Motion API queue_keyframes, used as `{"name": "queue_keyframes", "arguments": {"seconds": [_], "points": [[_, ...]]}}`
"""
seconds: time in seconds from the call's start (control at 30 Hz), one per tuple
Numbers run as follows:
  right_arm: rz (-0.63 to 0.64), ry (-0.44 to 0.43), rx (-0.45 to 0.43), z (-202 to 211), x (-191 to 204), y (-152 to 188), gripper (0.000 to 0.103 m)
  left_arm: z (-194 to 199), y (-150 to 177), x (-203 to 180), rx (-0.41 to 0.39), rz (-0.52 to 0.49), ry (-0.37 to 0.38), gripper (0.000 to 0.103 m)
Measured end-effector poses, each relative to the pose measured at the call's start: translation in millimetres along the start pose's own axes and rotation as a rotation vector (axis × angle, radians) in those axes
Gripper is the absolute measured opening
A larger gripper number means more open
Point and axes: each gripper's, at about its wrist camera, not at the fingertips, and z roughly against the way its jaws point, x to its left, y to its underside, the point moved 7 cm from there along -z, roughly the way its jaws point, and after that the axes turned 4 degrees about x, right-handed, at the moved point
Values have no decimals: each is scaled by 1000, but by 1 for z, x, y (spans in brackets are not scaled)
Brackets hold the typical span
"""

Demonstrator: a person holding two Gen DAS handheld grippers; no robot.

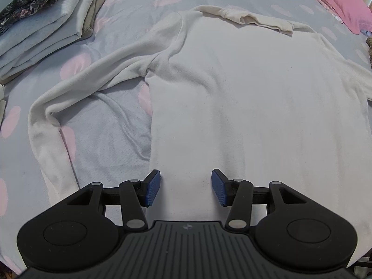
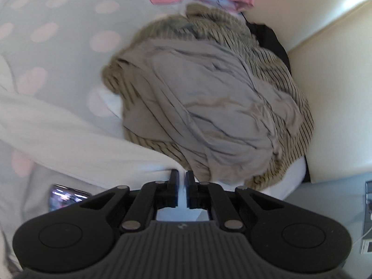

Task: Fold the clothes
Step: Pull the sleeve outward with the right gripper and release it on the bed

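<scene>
Bedding [image 1: 130, 2], grey with pink spots, carries a white long-sleeved top [image 1: 255, 97] spread flat, a folded stack [image 1: 41, 30] and a crumpled heap of clothes [image 2: 209, 102]. The left gripper [image 1: 186, 187] hangs over the hem, jaws apart and empty; the right gripper [image 2: 182, 181] is clamped on the white sleeve [image 2: 69, 137].

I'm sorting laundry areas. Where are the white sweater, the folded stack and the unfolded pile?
white sweater [image 1: 255, 104], left wrist view, on its torso.
folded stack [image 1: 39, 32], left wrist view, grey layer.
unfolded pile [image 2: 209, 97], right wrist view, top beige garment.
</scene>
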Motion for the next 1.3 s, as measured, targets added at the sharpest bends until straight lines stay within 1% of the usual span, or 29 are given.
{"name": "queue_keyframes", "arguments": {"seconds": [0.13,0.23,0.27,0.3,0.33,0.37,0.5,0.67,0.7,0.77,0.87,1.03,1.1,1.17,1.23,1.3], "points": [[-17,-41,52,-25,5,16,7,-2,0,0,7,-5,-2,47],[-19,-53,52,-29,12,21,9,-3,1,-1,12,-5,-4,47],[-19,-57,48,-29,14,23,10,-4,1,-1,12,-6,-4,47],[-19,-60,44,-29,16,24,15,-3,1,-1,12,-6,-4,47],[-12,-69,32,-25,20,24,23,-3,2,-1,11,-6,-4,47],[-2,-79,17,-20,23,24,25,-3,1,-1,11,-5,-3,47],[34,-138,-42,3,47,26,26,-1,1,-2,4,-7,0,47],[149,-236,-94,30,102,40,30,3,0,-3,-11,-8,7,47],[172,-261,-101,35,115,45,33,5,0,-3,-14,-7,8,47],[219,-313,-110,45,140,57,34,7,0,-3,-21,-4,11,47],[277,-394,-100,55,176,80,35,10,1,-2,-31,-1,15,47],[325,-537,-23,58,227,126,35,17,2,-2,-47,-7,27,47],[358,-568,10,57,243,145,35,19,2,-3,-53,-11,32,47],[389,-588,25,60,252,163,37,22,3,-2,-60,-11,37,47],[417,-606,36,62,260,178,45,24,4,-1,-66,-11,40,47],[441,-618,44,64,267,190,47,26,6,1,-69,-11,40,47]]}}
